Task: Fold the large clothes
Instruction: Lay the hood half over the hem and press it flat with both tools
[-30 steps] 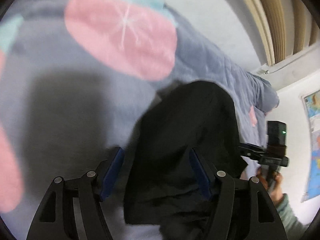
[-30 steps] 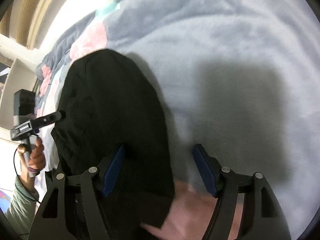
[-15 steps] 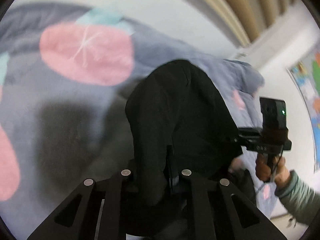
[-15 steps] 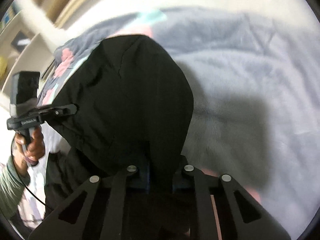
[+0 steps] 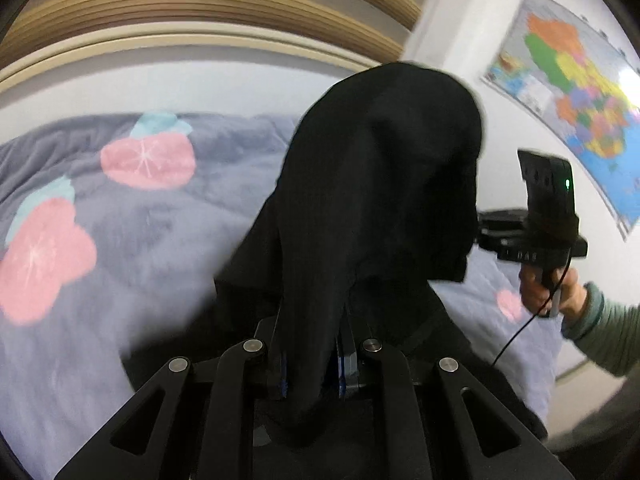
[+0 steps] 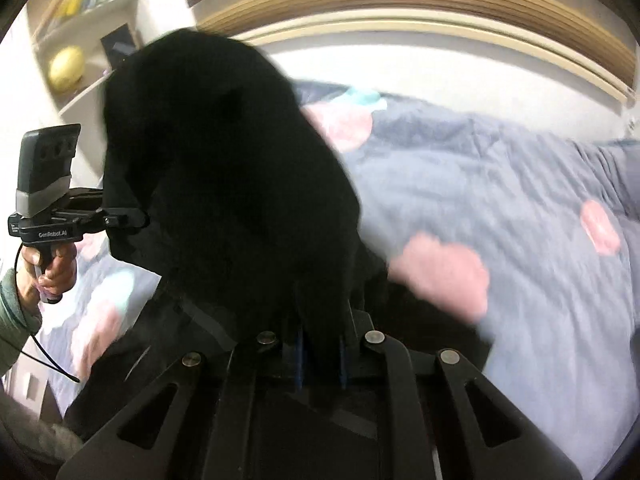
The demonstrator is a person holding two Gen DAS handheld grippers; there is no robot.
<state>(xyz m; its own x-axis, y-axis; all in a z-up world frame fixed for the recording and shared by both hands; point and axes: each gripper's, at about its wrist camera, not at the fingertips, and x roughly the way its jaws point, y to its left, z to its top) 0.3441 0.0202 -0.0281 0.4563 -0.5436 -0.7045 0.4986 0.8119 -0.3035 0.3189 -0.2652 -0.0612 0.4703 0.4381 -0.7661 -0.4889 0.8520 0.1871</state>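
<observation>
Left wrist view: the left gripper has closed its jaws on the black garment; the right gripper pinches it too. Lifted off the bed, it is ready to fold over.

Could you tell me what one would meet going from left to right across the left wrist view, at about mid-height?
Pink fruit prints on the grey blanket → the lifted black garment, pinched below in the left gripper → the right gripper in the person's right hand → the coloured wall map.
</observation>
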